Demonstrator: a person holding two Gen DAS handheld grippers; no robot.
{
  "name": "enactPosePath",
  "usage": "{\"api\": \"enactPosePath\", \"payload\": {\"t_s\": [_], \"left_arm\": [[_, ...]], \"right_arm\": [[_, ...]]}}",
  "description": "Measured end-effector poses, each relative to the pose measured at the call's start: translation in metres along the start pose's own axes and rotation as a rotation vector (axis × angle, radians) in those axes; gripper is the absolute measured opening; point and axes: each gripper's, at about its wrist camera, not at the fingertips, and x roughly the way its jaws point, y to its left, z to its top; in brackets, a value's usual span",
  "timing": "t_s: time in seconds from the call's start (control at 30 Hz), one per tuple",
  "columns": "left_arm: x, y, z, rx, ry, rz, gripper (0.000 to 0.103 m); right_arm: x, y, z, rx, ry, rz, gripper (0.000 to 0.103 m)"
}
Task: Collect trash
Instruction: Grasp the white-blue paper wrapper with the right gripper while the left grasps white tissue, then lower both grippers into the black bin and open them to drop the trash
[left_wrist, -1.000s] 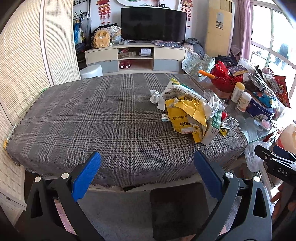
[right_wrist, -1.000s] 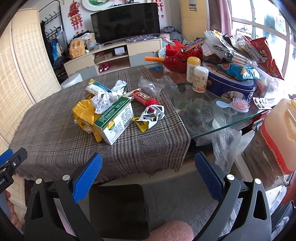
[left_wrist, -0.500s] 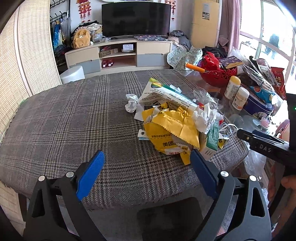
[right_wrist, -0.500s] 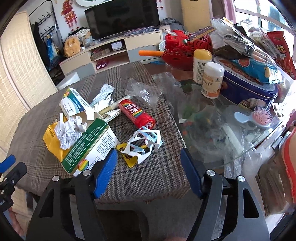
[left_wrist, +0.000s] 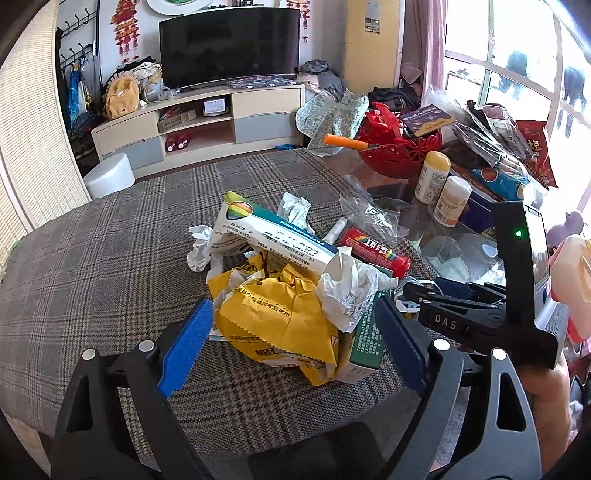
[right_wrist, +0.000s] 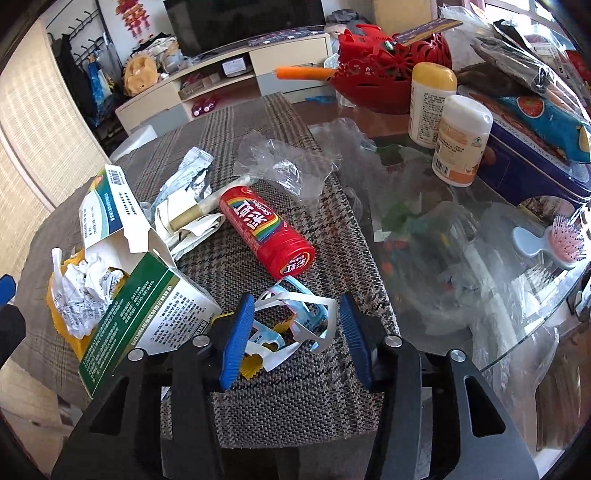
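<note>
Trash pile (left_wrist: 295, 295) sits frame centre on plaid cloth (left_wrist: 110, 258). Left gripper (left_wrist: 291, 343) spread around yellow wrapper (left_wrist: 280, 325), untouched. Right gripper (right_wrist: 295, 328), jaws just closing, straddles white cut-out scrap (right_wrist: 295, 325), not yet pinching; lower before squeezing.

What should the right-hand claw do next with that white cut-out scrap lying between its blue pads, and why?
Probably finish closing. The right gripper has just been closing, and its blue pads now flank the white cut-out plastic scrap on the grey plaid tablecloth without clearly pinching it. Squeezing shut should catch this light, flat piece before lifting it away as trash.
</note>
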Motion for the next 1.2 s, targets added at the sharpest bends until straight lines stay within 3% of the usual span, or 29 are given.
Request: {"api": "enactPosePath", "payload": {"t_s": [0.2,0.27,0.43,0.53,0.6,0.67,0.87,1.07,1.2], "left_arm": [[0.018,-0.013,0.004,0.014,0.024,-0.048,0.079],[0.023,-0.018,0.008,0.019,0.024,-0.057,0.072],[0.036,-0.026,0.014,0.029,0.041,-0.077,0.055],[0.043,-0.031,0.015,0.041,0.050,-0.078,0.054],[0.046,-0.033,0.015,0.048,0.058,-0.080,0.047],[0.050,-0.034,0.015,0.054,0.068,-0.079,0.035],[0.052,-0.037,0.017,0.077,0.058,-0.072,0.020],[0.039,-0.036,0.021,0.088,0.019,-0.054,0.013],[0.007,-0.032,0.025,0.079,-0.037,-0.047,0.013]], "right_arm": [[0.000,0.002,0.001,-0.014,0.000,0.061,0.023],[-0.003,0.004,0.001,-0.019,-0.012,0.068,0.018],[-0.018,-0.005,0.001,-0.003,-0.042,0.101,0.018],[-0.027,-0.011,-0.001,-0.002,-0.047,0.111,0.018],[-0.031,-0.014,-0.003,-0.008,-0.047,0.112,0.018],[-0.035,-0.016,-0.006,-0.011,-0.049,0.111,0.018],[-0.037,-0.019,-0.014,-0.009,-0.043,0.108,0.018],[-0.046,-0.017,-0.018,-0.006,-0.064,0.108,0.018],[-0.063,-0.009,-0.019,-0.024,-0.094,0.108,0.018]]}}
